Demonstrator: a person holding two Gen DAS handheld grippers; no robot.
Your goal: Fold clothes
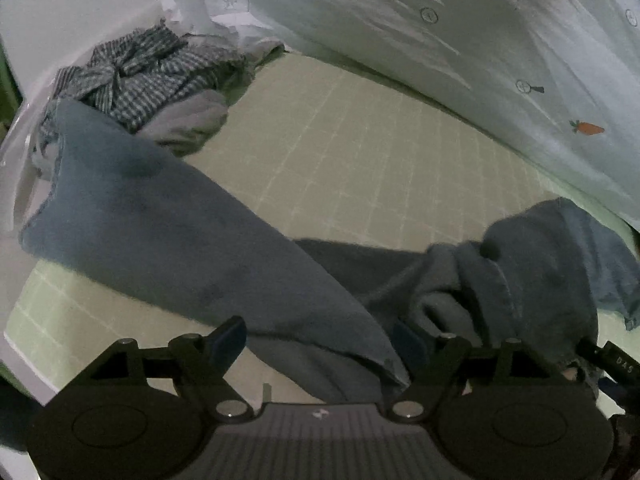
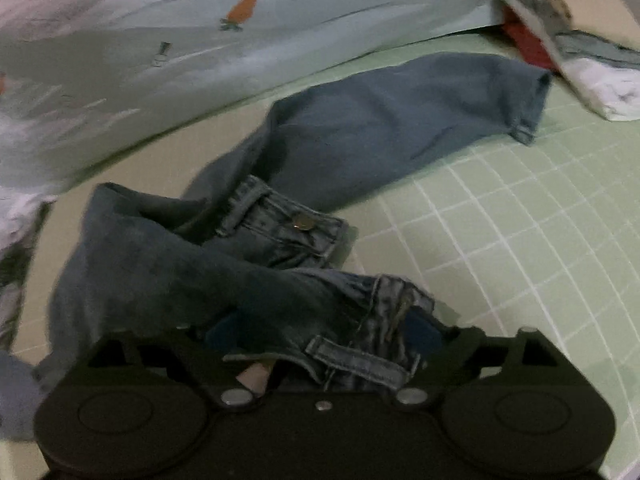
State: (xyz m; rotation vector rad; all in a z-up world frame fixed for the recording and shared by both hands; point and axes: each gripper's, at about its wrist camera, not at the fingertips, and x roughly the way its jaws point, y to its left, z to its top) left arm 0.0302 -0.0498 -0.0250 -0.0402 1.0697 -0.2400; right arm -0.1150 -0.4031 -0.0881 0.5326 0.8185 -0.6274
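Lying crumpled on the green mat (image 2: 520, 220), jeans (image 2: 380, 120) sit between both grippers' wide-spread fingers (image 1: 228, 340).

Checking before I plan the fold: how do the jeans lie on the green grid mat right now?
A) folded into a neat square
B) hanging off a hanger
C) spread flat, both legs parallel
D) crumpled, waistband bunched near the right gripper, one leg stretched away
D: the jeans lie crumpled on the green grid mat, waistband bunched at the right gripper, one leg stretched away.

One pair of jeans (image 2: 384, 120), one checked garment (image 1: 156, 76), one carrot-print sheet (image 1: 440, 40), two grippers.
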